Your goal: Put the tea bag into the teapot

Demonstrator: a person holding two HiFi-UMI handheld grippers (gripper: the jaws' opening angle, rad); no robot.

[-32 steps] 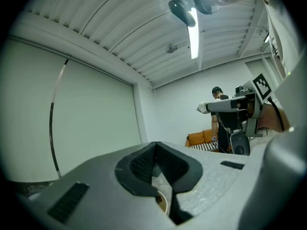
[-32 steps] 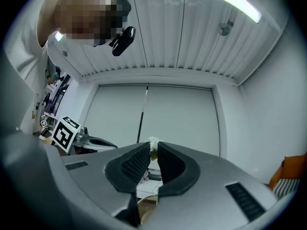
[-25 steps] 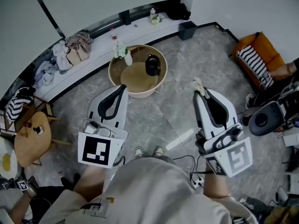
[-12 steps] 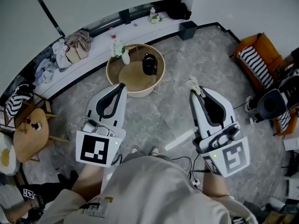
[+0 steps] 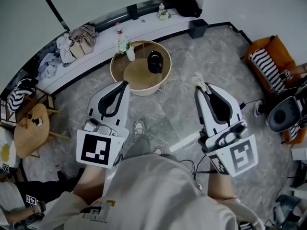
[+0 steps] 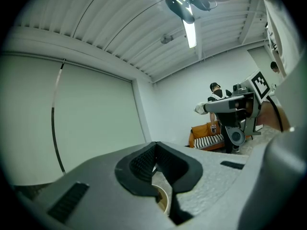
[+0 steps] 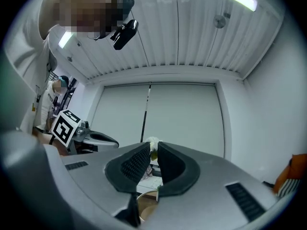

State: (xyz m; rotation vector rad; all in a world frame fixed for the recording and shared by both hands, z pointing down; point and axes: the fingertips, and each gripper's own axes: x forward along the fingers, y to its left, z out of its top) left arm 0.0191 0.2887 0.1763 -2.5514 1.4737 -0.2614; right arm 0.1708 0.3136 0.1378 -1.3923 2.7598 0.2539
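The person wears a loose off-white T-shirt with short sleeves, a small black-and-yellow print on its left side, and pale sneakers. The left gripper and right gripper share smooth pale-grey shells and black ribbed pads. Each carries a white cube with black square markers.

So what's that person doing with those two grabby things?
A person holds a gripper in each hand. The right gripper is shut on a small white tea bag. The left gripper is shut with nothing in it. Both point toward a round table ahead, where a black teapot stands. The tea bag is not in the teapot yet.
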